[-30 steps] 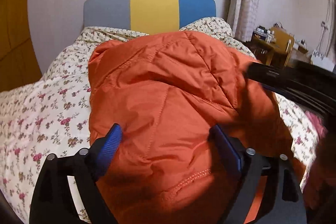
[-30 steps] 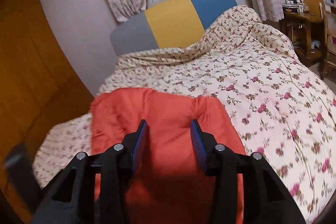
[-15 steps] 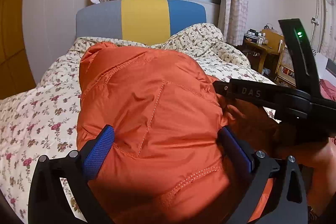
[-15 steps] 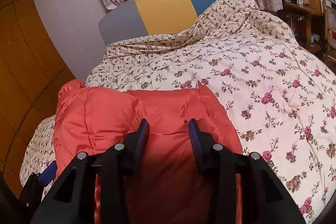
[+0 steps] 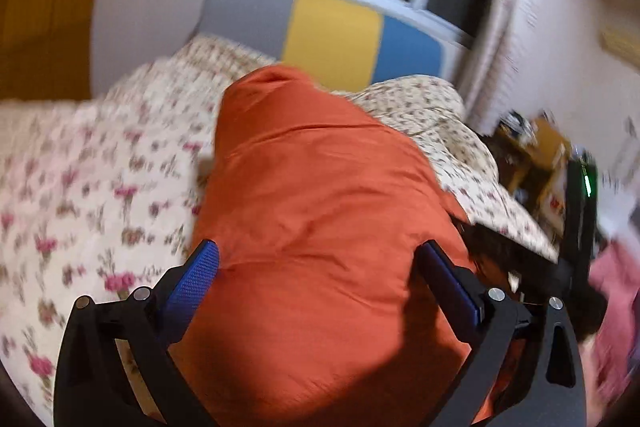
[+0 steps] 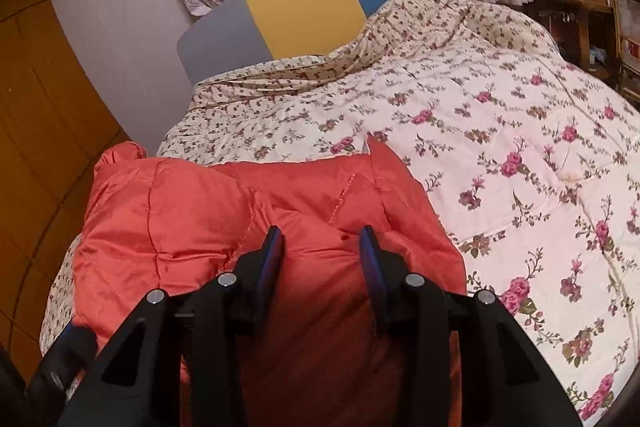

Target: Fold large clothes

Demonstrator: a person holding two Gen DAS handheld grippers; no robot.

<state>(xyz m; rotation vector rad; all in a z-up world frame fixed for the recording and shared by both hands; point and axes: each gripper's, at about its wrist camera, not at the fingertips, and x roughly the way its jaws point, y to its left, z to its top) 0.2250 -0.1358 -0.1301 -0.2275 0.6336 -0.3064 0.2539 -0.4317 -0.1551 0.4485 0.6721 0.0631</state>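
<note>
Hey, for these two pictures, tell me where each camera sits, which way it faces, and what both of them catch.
Left wrist: sits on the left hand-held gripper, looking along its wide-apart fingers over the orange jacket toward the headboard; the other gripper's black frame shows at right.
Right wrist: sits on the right hand-held gripper, looking down over the orange jacket and floral quilt.
Shared: jacket, quilt, headboard, window.

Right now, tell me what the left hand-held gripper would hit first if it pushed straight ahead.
Most likely the orange jacket: it fills the space between and ahead of the left hand-held gripper, whose jaws stand wide open. Depth is unclear.
</note>
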